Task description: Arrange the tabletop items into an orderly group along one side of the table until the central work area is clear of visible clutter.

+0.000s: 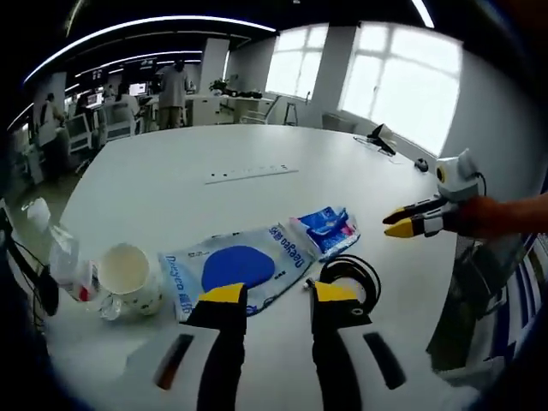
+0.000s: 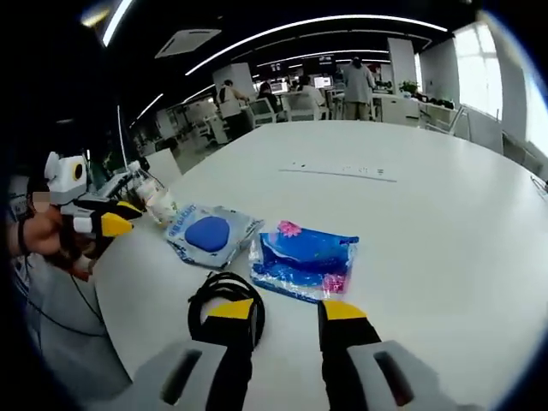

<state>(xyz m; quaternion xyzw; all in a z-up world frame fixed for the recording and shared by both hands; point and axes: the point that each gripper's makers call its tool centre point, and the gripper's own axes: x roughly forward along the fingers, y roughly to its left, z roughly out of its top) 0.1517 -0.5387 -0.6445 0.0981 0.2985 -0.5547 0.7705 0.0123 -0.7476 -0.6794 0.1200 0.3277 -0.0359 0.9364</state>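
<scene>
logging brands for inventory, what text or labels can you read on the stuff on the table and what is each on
"Deeyeo": printed twice on the pale blue packet with the dark blue oval, along its edge and near one end; this reading is tentative.
Small blue and pink packet: print too blurred to read.
White mug: pattern only, no legible words.
Strip of marks on the white table: too small to read.

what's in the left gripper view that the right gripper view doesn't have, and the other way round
Left gripper view alone: a white mug standing upright beside the pale packet, with crumpled clear plastic next to it.

Right gripper view alone: nothing clear; a clear wrapped item sits beyond the pale packet, too small to identify.

Shared: the pale packet with a blue oval, the bright blue packet, the coiled black cable and the white table. Each view has its own claw, left and right, and the other claw entering from the side.
</scene>
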